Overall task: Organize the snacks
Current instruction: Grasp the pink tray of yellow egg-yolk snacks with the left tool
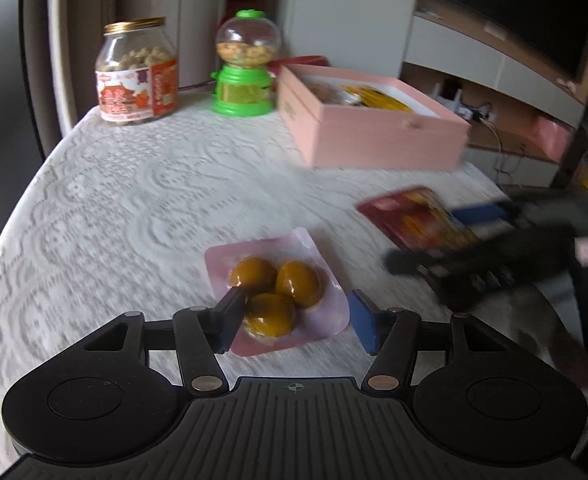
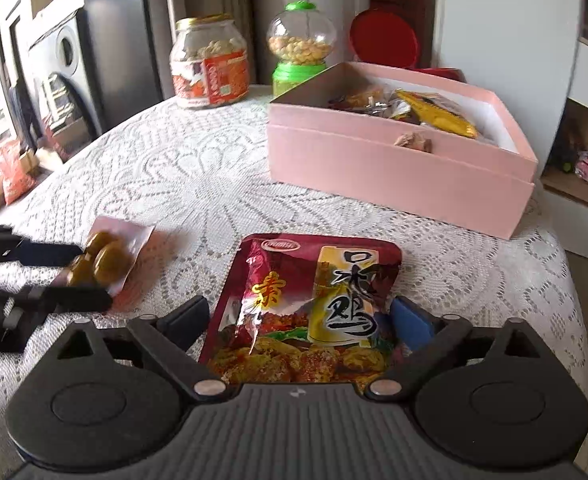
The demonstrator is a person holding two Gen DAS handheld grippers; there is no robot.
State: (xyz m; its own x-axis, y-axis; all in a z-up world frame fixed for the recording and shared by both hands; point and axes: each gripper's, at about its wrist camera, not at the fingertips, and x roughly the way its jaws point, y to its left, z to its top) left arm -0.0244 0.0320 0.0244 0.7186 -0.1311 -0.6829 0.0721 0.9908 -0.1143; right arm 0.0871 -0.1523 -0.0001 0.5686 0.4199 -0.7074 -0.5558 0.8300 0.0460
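A clear pink pack of three brown-yellow balls [image 1: 282, 280] sits between the fingers of my left gripper [image 1: 297, 322]; the pads press on its two sides. In the right wrist view the same pack [image 2: 106, 260] and left gripper [image 2: 94, 276] are blurred at the left. A red snack bag [image 2: 305, 304] lies flat on the lace tablecloth between the wide-apart fingers of my right gripper [image 2: 297, 318], which do not press on it. In the left wrist view this bag [image 1: 409, 220] and the right gripper [image 1: 433, 236] show at the right. An open pink box [image 2: 373, 168] holds several snack packets.
At the back stand a glass jar of snacks [image 2: 210, 68] and a green candy dispenser [image 2: 299, 48], with a red lid [image 2: 385, 40] behind the box. The pink box [image 1: 373, 140] stands near the table's right edge [image 2: 557, 264]. Bare lace cloth [image 1: 134, 200] stretches to the left.
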